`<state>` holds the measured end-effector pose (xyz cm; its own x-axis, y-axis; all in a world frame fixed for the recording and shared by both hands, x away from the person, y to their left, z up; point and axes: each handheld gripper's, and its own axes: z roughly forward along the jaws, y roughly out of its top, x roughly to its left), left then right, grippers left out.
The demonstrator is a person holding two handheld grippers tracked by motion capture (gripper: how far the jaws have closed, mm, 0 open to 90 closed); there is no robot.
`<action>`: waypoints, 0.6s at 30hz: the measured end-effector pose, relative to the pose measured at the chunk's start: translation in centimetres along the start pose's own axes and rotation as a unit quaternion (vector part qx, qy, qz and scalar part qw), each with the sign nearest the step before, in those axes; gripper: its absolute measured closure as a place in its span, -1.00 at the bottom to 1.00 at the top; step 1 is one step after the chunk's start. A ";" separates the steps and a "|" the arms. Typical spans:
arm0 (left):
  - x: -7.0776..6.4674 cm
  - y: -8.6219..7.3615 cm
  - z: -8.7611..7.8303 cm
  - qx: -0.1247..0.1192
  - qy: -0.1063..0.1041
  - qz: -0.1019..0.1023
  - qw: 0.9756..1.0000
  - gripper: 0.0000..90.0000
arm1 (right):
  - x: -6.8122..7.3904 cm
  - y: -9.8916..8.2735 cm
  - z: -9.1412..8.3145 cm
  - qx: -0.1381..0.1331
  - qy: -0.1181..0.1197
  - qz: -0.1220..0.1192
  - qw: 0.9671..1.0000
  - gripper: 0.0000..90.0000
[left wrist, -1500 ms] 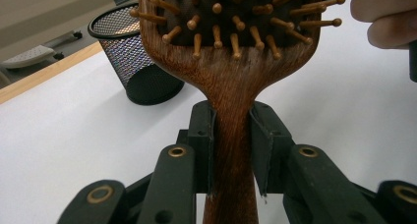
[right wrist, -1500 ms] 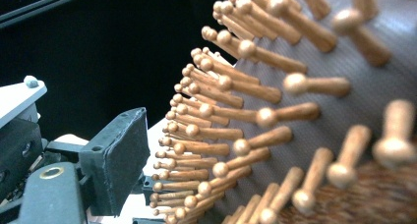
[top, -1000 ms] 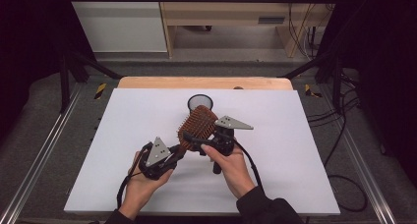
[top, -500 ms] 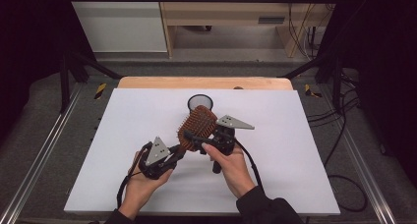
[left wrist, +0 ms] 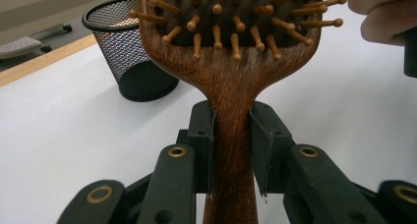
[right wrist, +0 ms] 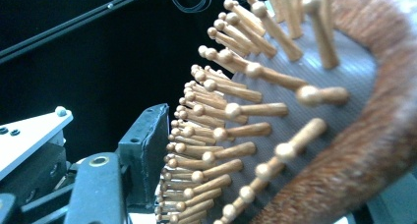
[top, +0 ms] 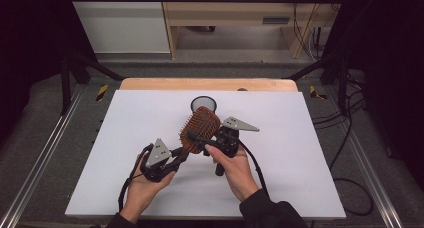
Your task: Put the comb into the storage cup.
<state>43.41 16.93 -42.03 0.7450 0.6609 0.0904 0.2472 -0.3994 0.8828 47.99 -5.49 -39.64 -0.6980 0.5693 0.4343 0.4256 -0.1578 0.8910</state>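
The wooden hairbrush (top: 199,129) is held up off the white tabletop (top: 300,153), just in front of the black mesh cup (top: 203,104), its pegged face turned toward the right gripper (top: 200,139). It looks stiff and light, with smooth varnished wood that could slip under a loose pinch; the narrow handle (left wrist: 231,150) is the sound place to take hold (the wooden pegs (right wrist: 236,111) would likely bend or let the pads skate). The left gripper (left wrist: 232,145) has its jaws clamped on that handle just below the head. The right gripper's jaws have just been closing around the brush head; one pad (right wrist: 145,150) sits against the peg tips, but whether they press yet I cannot tell.
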 end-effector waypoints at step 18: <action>0.0 -0.1 0.0 -0.002 0.000 -0.003 1.000 0.62 | 0.4 0.1 -0.1 -0.011 0.007 0.009 1.000 0.01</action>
<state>43.41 16.97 -42.12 0.7435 0.6633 0.0849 0.2496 -0.3930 0.8850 47.69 -5.36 -39.40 -0.6981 0.5554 0.4519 0.4252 -0.1863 0.8857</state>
